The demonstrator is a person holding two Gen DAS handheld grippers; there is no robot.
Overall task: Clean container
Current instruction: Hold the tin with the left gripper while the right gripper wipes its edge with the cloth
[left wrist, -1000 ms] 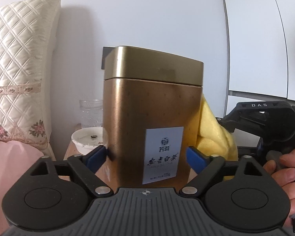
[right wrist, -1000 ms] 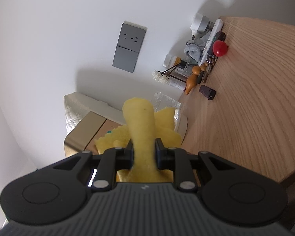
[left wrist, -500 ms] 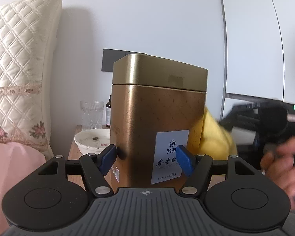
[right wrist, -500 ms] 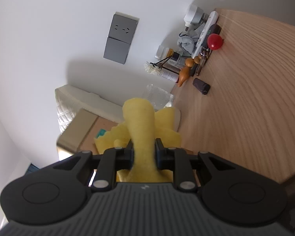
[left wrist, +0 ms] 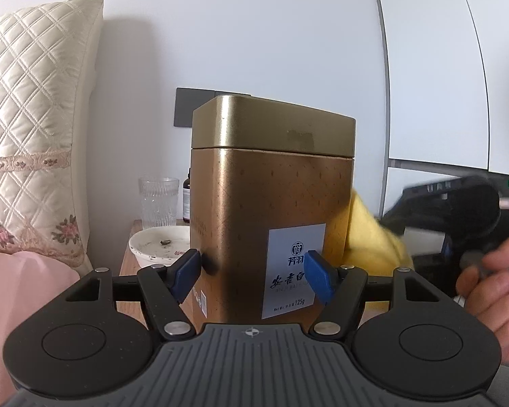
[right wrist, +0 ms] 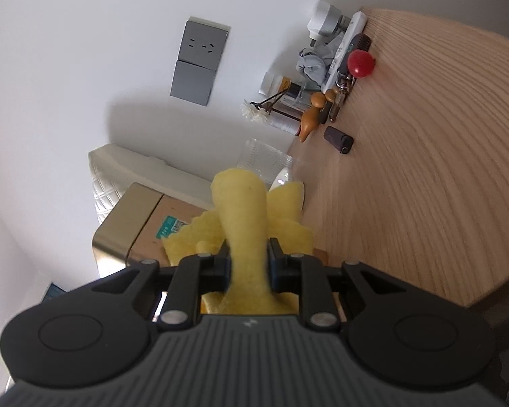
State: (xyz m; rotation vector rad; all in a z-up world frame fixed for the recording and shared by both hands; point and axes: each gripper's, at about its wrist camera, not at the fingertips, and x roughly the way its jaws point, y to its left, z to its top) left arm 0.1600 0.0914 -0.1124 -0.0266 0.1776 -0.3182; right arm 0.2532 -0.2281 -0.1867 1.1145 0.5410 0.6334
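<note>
Left tongs (left wrist: 252, 273) clamp the gold tin (left wrist: 271, 210); right tongs (right wrist: 248, 264) pinch the yellow cloth (right wrist: 244, 210) against its side. Hard wiping may twist the tin loose, dropping it toward the table (right wrist: 424, 169).

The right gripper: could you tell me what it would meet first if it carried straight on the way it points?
Most likely the gold tin. The right gripper is clamped on the yellow cloth, whose folds already lie against the tin's side just ahead, though exact depth is unclear.
</note>
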